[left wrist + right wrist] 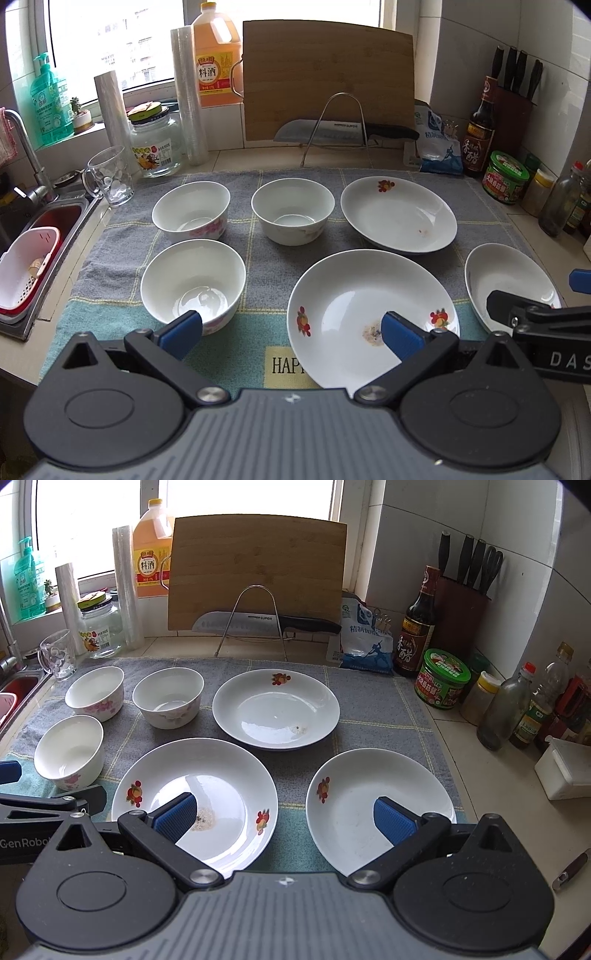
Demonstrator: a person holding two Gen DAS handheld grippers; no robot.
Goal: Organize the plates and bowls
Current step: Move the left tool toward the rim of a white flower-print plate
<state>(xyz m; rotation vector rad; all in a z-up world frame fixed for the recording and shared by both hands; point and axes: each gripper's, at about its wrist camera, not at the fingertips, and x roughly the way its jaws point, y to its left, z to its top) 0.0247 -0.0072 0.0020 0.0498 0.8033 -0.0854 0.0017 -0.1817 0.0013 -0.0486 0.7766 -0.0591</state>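
Below right tongs (284, 814), spread wide: two plates (195, 797), apparently untouched; left tongs (291, 332) wide.

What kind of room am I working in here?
Almost certainly a home kitchen counter: a sink at the left, a cutting board with a knife propped by the window, a knife block and sauce bottles in the corner. Bowls and plates sit on a towel.

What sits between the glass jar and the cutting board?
A clear roll stands beside the jar, with the cooking-wine jug behind, before the board; left wrist view.
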